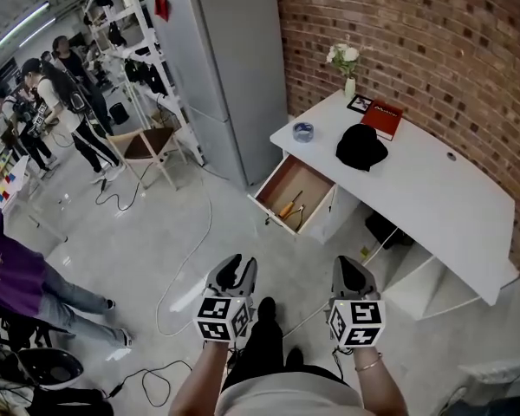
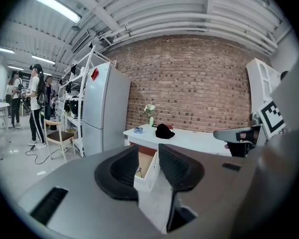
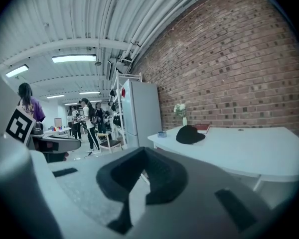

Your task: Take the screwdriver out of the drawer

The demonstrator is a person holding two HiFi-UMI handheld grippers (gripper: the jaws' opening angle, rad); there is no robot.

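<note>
The white desk's (image 1: 433, 199) drawer (image 1: 278, 183) stands pulled out, and an orange-handled screwdriver (image 1: 289, 205) lies inside it. Both grippers hang low in the head view, well short of the drawer and above the floor. My left gripper (image 1: 232, 275) is open with nothing between its pads; in the left gripper view (image 2: 148, 152) the open drawer (image 2: 143, 165) shows through the gap. My right gripper (image 1: 350, 276) has its black pads meeting at the tips in the right gripper view (image 3: 143, 156), shut and holding nothing.
On the desk lie a black cap (image 1: 361, 146), a red book (image 1: 382, 118), a blue tape roll (image 1: 303, 132) and a flower vase (image 1: 348, 69). A grey fridge (image 1: 221, 68) and a chair (image 1: 147, 146) stand left of the desk. Cables (image 1: 186, 258) trail on the floor; people stand at far left.
</note>
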